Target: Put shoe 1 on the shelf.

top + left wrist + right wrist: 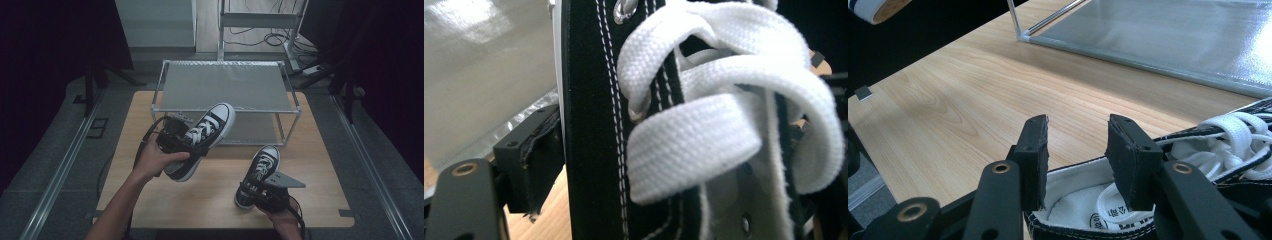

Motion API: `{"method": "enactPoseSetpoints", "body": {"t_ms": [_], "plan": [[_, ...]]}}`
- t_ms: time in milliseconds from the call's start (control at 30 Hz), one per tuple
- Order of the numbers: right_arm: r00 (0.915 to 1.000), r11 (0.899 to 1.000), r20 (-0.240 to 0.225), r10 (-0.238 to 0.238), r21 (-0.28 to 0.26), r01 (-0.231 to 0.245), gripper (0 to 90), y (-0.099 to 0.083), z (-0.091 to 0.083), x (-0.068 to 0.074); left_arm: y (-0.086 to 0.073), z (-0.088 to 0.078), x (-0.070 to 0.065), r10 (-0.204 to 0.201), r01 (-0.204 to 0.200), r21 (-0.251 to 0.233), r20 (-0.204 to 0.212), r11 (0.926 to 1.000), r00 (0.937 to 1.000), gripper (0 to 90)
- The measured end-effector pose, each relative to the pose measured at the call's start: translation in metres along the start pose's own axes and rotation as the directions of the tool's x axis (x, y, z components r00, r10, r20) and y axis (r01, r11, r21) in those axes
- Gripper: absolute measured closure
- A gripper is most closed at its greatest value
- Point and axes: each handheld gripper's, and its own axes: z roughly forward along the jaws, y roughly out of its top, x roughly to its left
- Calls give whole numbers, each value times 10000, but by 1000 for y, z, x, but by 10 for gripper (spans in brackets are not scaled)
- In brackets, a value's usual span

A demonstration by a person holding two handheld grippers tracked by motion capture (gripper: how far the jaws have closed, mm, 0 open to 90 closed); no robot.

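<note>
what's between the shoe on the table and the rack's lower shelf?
Bare wood. In the high view the table shows nothing between the standing shoe and the lower shelf of the rack. The lifted shoe hangs off to the left.

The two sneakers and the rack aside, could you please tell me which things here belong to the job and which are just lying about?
In the job:
- raised sneaker, clamped in the left tongs
- second sneaker on the table, right tongs at its heel opening
- two-tier rack, probably their destination

Lying about:
- cables on the floor behind
- tape roll at the table edge
</note>
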Motion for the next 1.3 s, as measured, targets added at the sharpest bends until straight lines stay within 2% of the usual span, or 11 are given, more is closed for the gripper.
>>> {"method": "enactPoseSetpoints", "body": {"t_ms": [233,467,633,833,967,1033,1300], "plan": [[10000,10000,45,32,-60,-32,606,0,-1,-2,17,-6,1,-95,97,-190,85,9998,9999,162],[10000,10000,-4,93,9,-93,606,0,-1,-1,33,-12,6,-265,265,-365,-4,9990,9996,162],[10000,10000,-6,36,39,-36,606,0,0,-1,42,-12,9,-342,343,-356,34,9988,9994,162],[10000,10000,5,74,29,-74,607,0,0,-2,54,-11,12,-436,430,-425,-121,9982,9990,162],[10000,10000,22,59,52,-59,606,-1,1,-2,65,-10,16,-670,665,-356,-140,9972,9977,162],[10000,10000,7,72,60,-72,606,-2,2,-1,74,-8,21,-806,798,-311,-258,9963,9964,161],[10000,10000,-65,36,77,-36,606,-2,2,-1,94,0,30,-1226,1218,-176,-530,9924,9910,162]]}}
